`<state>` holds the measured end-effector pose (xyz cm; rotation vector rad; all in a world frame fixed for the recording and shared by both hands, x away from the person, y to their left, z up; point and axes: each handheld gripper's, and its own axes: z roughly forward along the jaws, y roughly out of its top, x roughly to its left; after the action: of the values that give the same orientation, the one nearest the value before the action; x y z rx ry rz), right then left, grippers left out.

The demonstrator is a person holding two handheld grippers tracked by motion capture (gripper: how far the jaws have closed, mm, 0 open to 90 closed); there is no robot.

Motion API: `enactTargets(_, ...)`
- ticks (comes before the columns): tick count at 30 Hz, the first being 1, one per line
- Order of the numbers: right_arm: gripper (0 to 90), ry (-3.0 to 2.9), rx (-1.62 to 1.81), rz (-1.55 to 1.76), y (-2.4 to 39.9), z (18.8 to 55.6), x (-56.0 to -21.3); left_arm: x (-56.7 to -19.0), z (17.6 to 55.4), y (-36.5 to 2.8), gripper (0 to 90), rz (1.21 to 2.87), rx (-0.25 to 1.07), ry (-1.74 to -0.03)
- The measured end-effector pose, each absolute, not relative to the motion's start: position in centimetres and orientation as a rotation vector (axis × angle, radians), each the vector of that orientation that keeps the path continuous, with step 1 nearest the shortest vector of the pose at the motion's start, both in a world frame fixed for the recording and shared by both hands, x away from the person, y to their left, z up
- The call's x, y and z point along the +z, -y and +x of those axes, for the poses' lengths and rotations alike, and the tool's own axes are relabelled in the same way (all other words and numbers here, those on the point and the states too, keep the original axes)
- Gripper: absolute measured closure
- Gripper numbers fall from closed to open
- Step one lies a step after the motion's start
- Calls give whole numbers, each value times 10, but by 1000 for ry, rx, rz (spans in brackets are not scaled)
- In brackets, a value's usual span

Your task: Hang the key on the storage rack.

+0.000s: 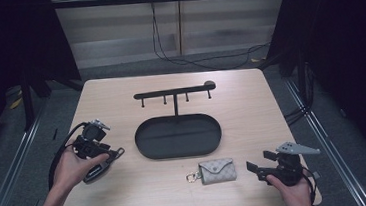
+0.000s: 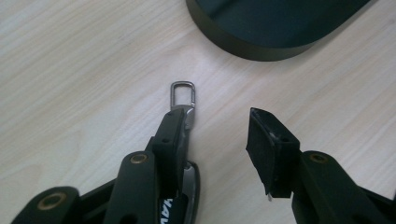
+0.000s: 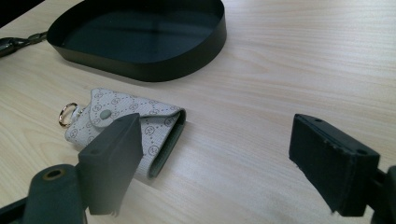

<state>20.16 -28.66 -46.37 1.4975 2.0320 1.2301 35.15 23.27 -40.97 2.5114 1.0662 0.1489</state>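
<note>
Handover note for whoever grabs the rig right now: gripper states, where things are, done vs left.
Left gripper: jaws apart; the black key fob lies against one jaw, its metal clip sticking out in front on the table, not clamped.
Right gripper: open, empty, aimed at the patterned key pouch.
Pouch lies flat in front of the oval tray; the hook rack rises behind the tray, hooks bare.
Done: nothing hung or in the tray.
Left: probably grip the fob and the pouch and place both.
</note>
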Motion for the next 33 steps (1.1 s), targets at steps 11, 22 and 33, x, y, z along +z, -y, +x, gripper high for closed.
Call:
enactTargets(11,161,-2050,1234,1481,285,202,-464,-419,373,-231,565,2575,69,-1136)
enactTargets(22,161,-2055,1232,1480,285,202,-464,-420,388,-227,530,2617,59,-1137)
enactTargets(33,161,-2061,1230,1481,285,202,-464,-434,400,-226,578,2691,0,-1150)
